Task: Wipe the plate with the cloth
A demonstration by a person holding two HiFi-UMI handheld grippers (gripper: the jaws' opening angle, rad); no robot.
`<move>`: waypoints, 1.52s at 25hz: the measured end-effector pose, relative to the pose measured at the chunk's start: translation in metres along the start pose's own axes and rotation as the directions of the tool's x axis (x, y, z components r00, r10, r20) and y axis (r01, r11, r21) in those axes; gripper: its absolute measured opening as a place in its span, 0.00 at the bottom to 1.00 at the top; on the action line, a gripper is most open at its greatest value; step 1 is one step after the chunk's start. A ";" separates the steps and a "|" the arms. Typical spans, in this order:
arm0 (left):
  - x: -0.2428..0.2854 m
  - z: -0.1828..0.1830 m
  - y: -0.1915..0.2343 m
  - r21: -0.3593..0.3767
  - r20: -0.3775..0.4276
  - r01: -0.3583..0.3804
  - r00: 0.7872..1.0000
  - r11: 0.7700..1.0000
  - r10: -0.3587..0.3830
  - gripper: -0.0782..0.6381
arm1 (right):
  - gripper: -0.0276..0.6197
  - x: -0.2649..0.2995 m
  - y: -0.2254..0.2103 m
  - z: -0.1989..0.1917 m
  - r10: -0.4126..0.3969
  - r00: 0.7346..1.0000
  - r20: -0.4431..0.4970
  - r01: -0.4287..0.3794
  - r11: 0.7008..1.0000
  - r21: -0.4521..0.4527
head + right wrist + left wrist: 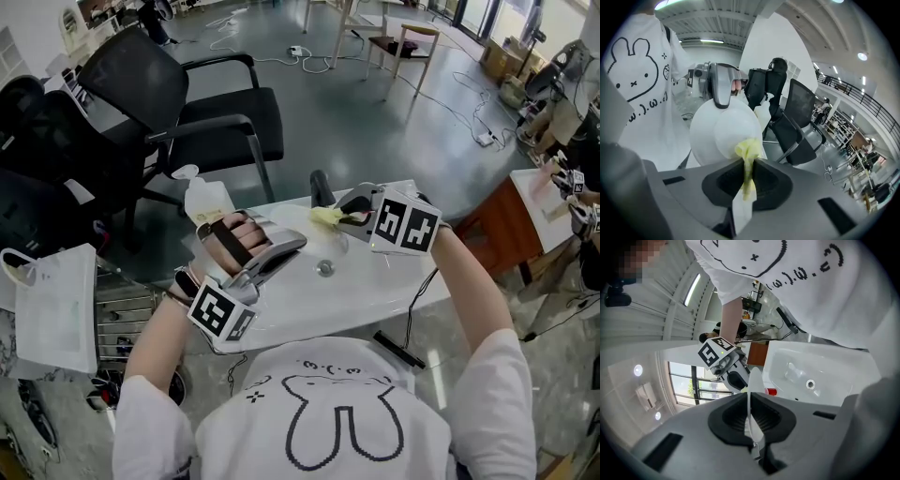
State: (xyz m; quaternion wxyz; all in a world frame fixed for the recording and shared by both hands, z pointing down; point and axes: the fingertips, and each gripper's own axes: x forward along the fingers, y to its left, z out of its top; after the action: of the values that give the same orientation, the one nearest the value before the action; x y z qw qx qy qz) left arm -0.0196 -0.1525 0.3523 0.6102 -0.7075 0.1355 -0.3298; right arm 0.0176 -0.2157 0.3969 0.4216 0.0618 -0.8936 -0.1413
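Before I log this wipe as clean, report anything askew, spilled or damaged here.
Nothing stands out. The left gripper holds the white plate by its rim, the right gripper holds the yellow cloth up to it, and no spill or crack shows.

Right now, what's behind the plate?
In the right gripper view, the left gripper grips the top rim of the plate; a white shirt and black chairs show beyond. Anything directly behind is covered.
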 end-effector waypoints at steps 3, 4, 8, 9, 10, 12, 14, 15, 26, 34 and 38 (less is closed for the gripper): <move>0.001 -0.001 -0.003 -0.003 0.000 -0.001 1.000 1.000 0.001 0.13 | 0.12 -0.008 -0.007 0.001 -0.035 0.999 -0.031 0.034 0.998 -0.044; 0.001 -0.002 -0.003 -0.004 -0.001 -0.003 1.000 1.000 0.003 0.13 | 0.12 -0.012 -0.012 0.007 -0.056 0.998 -0.022 0.055 0.997 -0.058; 0.003 -0.004 0.000 -0.002 0.005 -0.013 1.000 1.000 0.013 0.13 | 0.12 -0.030 -0.024 0.054 -0.105 0.992 0.070 0.114 0.985 -0.131; 0.003 -0.004 0.001 0.001 0.007 -0.014 1.000 1.000 0.014 0.13 | 0.12 -0.032 -0.025 0.067 -0.111 0.990 0.087 0.124 0.980 -0.158; 0.003 -0.004 0.002 0.005 0.010 -0.016 1.000 1.000 0.016 0.13 | 0.12 -0.032 -0.025 0.079 -0.114 0.988 0.102 0.131 0.974 -0.186; 0.003 -0.003 0.004 0.014 0.017 -0.020 1.000 1.000 0.020 0.13 | 0.12 -0.030 -0.022 0.101 -0.100 0.986 0.130 0.129 0.964 -0.233; 0.002 -0.001 0.006 0.021 0.028 -0.026 0.999 0.999 0.025 0.13 | 0.12 -0.022 -0.014 0.117 -0.046 0.989 0.143 0.084 0.960 -0.268; 0.002 0.000 0.006 0.024 0.033 -0.029 0.999 0.999 0.028 0.13 | 0.12 -0.017 -0.008 0.121 -0.006 0.990 0.138 0.045 0.959 -0.281; -0.001 -0.002 0.001 0.059 0.005 -0.013 1.000 0.998 0.013 0.13 | 0.12 0.006 0.006 0.120 0.231 0.969 0.087 -0.195 0.934 -0.300; -0.001 0.002 -0.001 0.069 0.009 -0.001 1.000 0.998 0.000 0.13 | 0.12 0.016 -0.008 0.094 0.205 0.977 0.056 -0.187 0.954 -0.234; 0.002 0.007 -0.001 0.072 0.012 0.003 1.000 0.997 -0.004 0.13 | 0.12 0.025 -0.018 0.079 0.170 0.985 0.033 -0.159 0.965 -0.209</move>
State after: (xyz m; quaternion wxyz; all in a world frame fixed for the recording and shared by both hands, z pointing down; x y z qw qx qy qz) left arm -0.0141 -0.1479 0.3536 0.6356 -0.6870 0.1185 -0.3315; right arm -0.0589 -0.2224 0.3619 0.4134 -0.0601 -0.8866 -0.1987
